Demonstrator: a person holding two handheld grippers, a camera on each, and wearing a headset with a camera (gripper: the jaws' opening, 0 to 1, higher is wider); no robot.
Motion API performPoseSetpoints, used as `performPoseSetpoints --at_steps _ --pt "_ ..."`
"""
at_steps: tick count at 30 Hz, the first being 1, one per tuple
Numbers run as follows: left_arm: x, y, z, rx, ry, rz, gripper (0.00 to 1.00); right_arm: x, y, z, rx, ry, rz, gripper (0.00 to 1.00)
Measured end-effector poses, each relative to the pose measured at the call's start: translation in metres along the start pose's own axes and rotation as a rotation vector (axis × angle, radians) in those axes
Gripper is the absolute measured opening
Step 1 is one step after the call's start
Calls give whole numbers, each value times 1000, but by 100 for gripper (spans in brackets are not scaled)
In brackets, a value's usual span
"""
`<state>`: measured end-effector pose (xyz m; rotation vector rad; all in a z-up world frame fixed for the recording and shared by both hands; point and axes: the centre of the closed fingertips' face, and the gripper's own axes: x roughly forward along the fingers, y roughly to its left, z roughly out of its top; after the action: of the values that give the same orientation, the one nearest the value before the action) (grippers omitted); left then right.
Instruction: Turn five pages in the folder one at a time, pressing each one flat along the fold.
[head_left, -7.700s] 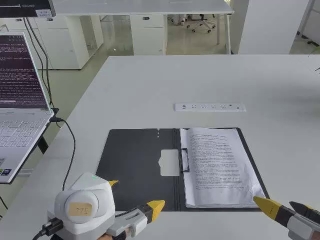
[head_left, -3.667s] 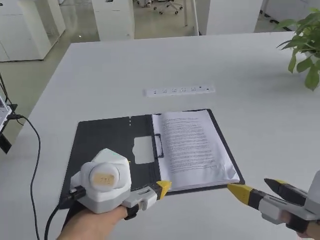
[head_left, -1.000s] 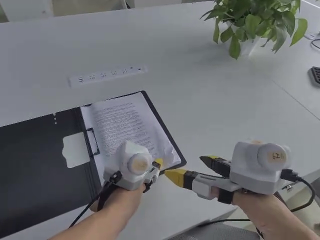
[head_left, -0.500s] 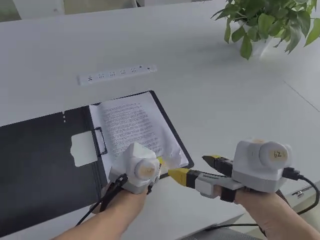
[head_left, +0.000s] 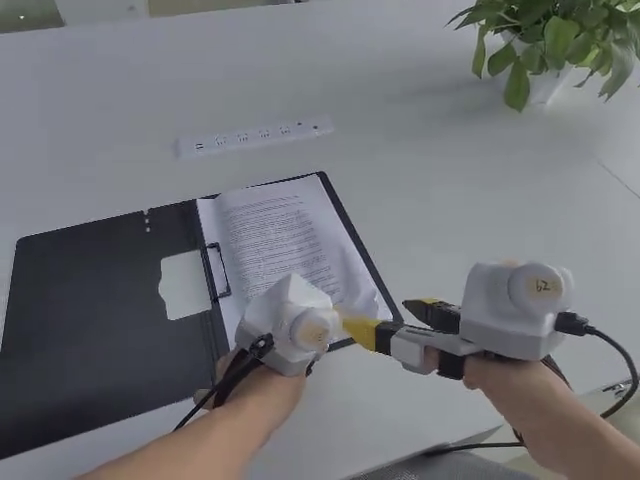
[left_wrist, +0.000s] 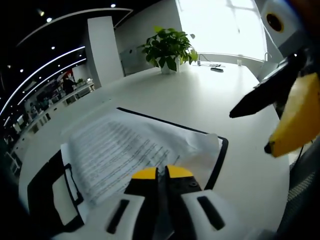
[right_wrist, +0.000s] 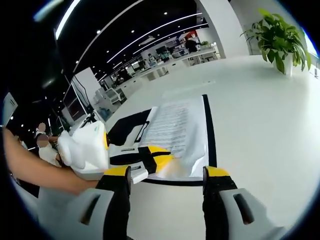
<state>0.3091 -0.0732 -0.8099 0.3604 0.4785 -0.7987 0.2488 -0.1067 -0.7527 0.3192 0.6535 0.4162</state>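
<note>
Both claws have closed in on the near right corner of the sheets since a few seconds ago. Folder (head_left: 90, 300) lies open on the white surface (head_left: 450, 180), printed pages (head_left: 285, 235) stacked on its right half, near corner rumpled and slightly lifted. Left claw (left_wrist: 161, 172) sits at that near edge, jaws pressed to a thin slit; cannot tell whether paper is between them. Right claw (right_wrist: 167, 174) hangs just beside it, jaws wide, holding nothing. Power strip (head_left: 255, 137) beyond the folder. Potted plant (head_left: 545, 40) at far right.
</note>
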Motion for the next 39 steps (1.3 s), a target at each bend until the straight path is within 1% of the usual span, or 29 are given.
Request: performPoseSetpoints --at_steps 3,5,6,7,10,12,15,18,20,21,25,27,29,32,34,36,39 --pt "0 0 0 0 1 -2 3 7 -6 1 18 2 -20 48" --pt "-1 0 0 -5 1 -1 3 12 -11 1 33 8 -40 41" --pt "-1 0 -1 -10 2 1 3 14 -16 1 41 10 -58 39" --pt "-1 -1 -1 -12 2 2 3 16 -18 0 48 12 -66 37" --pt "-1 -1 -1 -19 4 4 3 22 -27 -4 52 34 -92 29" --pt "-1 -1 -1 -19 4 4 3 25 -30 -6 59 39 -98 25" --pt "-1 -1 -1 -24 3 6 3 29 -35 -10 63 62 -118 22" --pt "-1 0 0 -28 1 8 3 31 -36 -12 60 74 -122 18" --pt "-1 0 0 -26 0 9 3 32 -38 -13 62 77 -133 16" --pt "-1 0 0 -26 -1 10 3 34 -39 -13 65 80 -135 13" --pt "-1 0 1 -31 -1 7 3 34 -45 -16 56 93 -161 5" --pt "0 0 1 -33 -2 7 3 33 -48 -14 60 88 -168 1" --pt "0 0 1 -41 -2 8 3 32 -50 -14 75 88 -172 0" --pt "-1 0 1 -50 -4 7 3 31 -50 -15 104 80 -170 0" --pt "-1 1 1 -58 -3 6 3 31 -49 -13 164 57 -161 0" --pt "0 1 1 -90 -7 7 3 30 -48 -12 221 35 -150 0" --pt "0 1 1 -110 -10 11 3 27 -48 -10 242 18 -137 0"
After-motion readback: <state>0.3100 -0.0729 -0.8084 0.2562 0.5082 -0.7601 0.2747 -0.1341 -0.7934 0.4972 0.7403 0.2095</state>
